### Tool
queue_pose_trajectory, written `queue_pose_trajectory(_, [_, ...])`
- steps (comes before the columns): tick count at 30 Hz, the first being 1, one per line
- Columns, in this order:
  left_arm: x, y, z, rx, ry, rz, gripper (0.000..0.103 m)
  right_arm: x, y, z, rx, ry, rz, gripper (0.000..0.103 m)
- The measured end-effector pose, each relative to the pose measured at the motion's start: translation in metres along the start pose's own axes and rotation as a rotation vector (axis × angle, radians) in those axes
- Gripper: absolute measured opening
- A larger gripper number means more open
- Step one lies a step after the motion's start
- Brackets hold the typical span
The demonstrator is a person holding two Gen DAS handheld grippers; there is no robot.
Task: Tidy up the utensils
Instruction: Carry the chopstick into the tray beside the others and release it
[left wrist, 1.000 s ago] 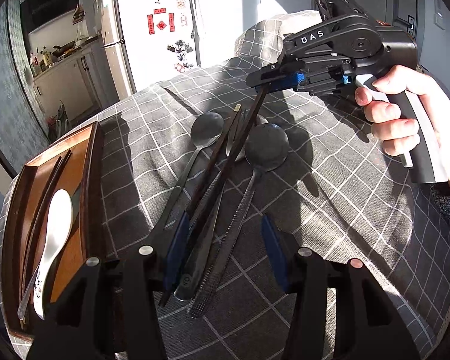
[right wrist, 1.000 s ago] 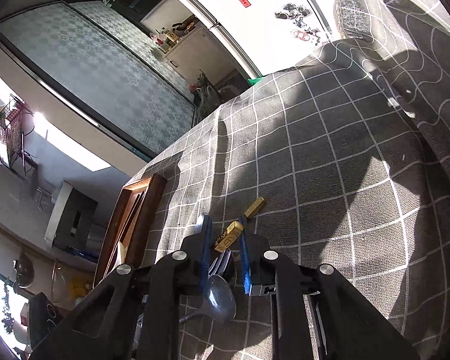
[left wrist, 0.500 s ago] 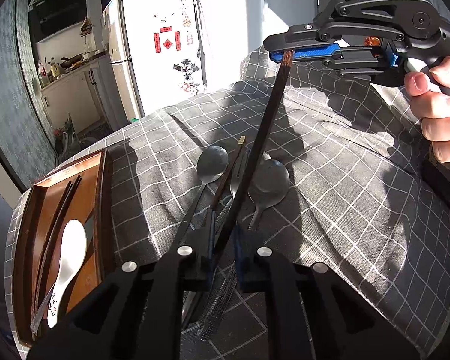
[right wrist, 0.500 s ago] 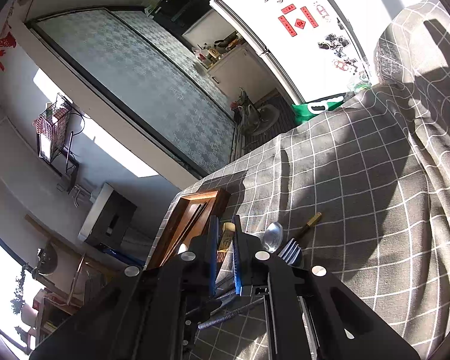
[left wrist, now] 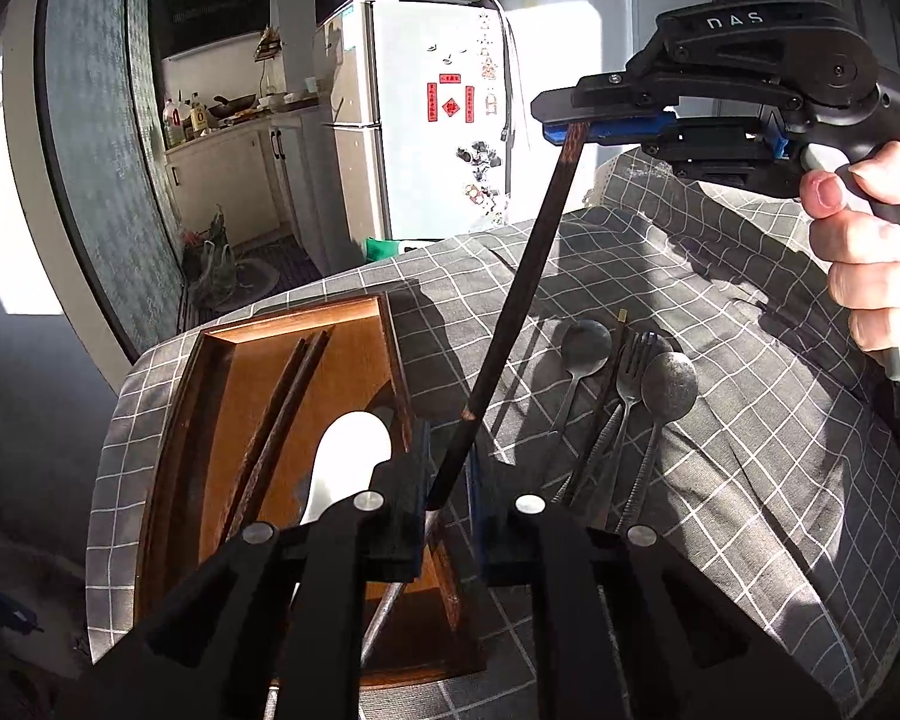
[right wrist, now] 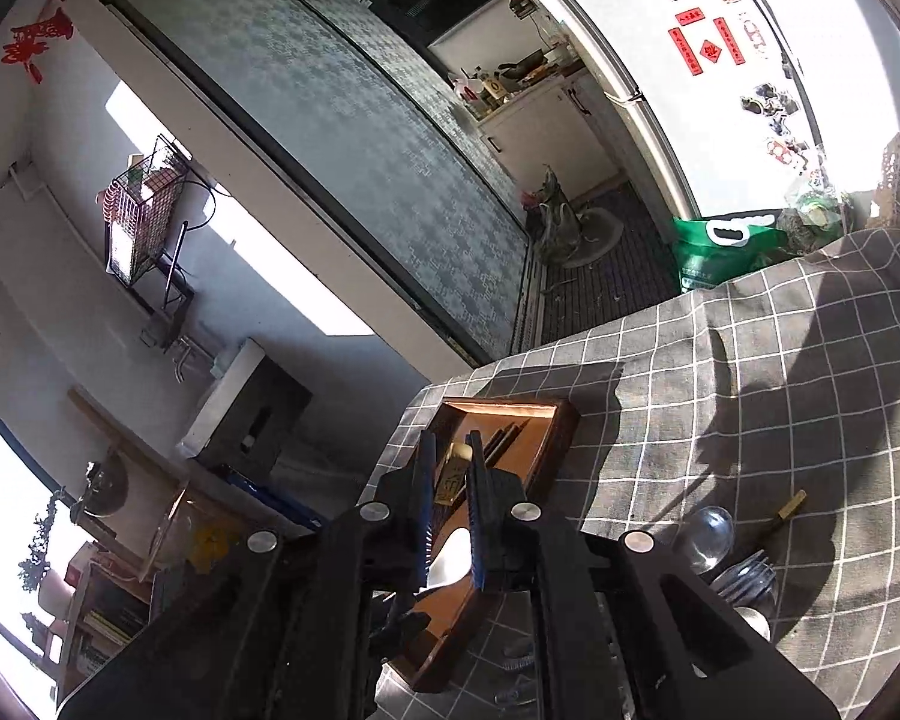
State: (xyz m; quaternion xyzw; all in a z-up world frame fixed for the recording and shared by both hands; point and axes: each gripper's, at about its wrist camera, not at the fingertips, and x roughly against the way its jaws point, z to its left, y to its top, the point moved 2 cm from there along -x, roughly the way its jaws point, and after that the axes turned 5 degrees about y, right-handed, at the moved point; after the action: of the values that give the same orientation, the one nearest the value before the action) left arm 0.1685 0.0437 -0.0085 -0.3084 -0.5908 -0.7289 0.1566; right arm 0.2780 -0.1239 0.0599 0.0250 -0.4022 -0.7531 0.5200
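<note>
A dark wooden chopstick (left wrist: 528, 276) hangs slanted above the table, held at both ends. My left gripper (left wrist: 447, 480) is shut on its lower end, just over the right wall of the brown wooden tray (left wrist: 234, 396). My right gripper (left wrist: 570, 126) is shut on its upper, gold-tipped end (right wrist: 450, 483), seen between the pads in the right wrist view (right wrist: 450, 450). Inside the tray lie a pair of dark chopsticks (left wrist: 282, 408) and a white spoon (left wrist: 348, 450). Two metal spoons (left wrist: 585, 342) (left wrist: 669, 381), a fork (left wrist: 633, 360) and another chopstick (left wrist: 606, 396) lie on the cloth.
The grey checked cloth (left wrist: 750, 450) covers the table; its far edge drops to the floor by a green bag (right wrist: 720, 246). A white fridge (left wrist: 438, 120) stands behind. A person's hand (left wrist: 870, 252) grips the right gripper's handle.
The left gripper closed on the chopstick's lower end. Both grippers then lifted the chopstick off the cloth and carried it left, from over the utensil pile to the tray's edge.
</note>
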Motion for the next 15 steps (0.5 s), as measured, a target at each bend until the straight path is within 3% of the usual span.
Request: queue_pose_trajectory(15, [-0.026, -0.017, 0.032, 0.020, 0.080, 0.082, 0.013, -0.074, -0.004, -0.006, 0.011, -0.084, 0.103, 0.012])
